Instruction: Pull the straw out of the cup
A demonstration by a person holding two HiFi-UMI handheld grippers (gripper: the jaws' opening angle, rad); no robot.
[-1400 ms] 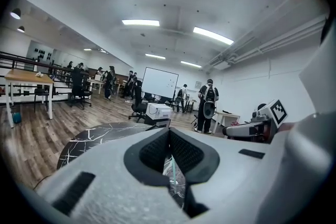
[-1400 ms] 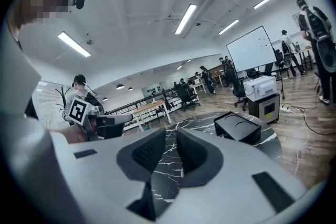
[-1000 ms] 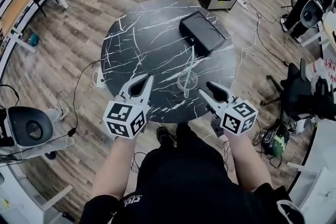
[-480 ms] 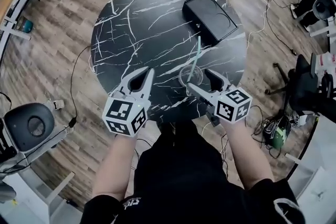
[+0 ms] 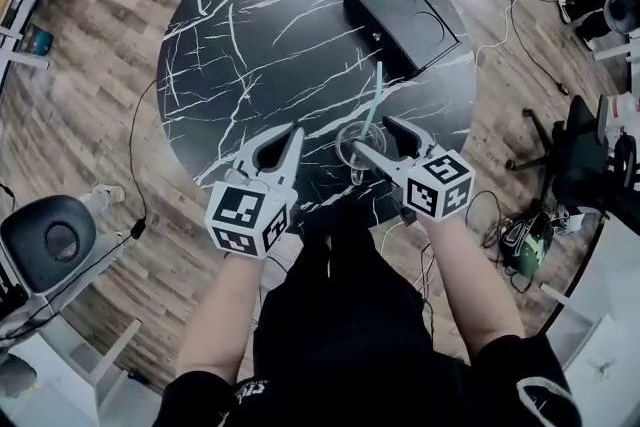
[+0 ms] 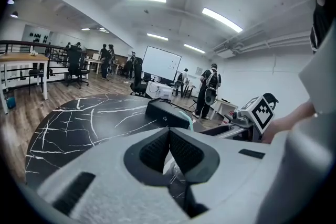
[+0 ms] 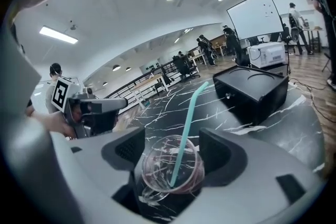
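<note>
Both claws have dropped toward the bench since a second ago. The right claw, then short of the cup, now straddles it. Its jaws swung wide and have just been easing in, with the cup between the pads and a gap on either side. The teal straw stands in the cup, leaning toward the far black box. The left claw is pinched together, empty, left of the cup. One cup, one straw, one box, two claws.
</note>
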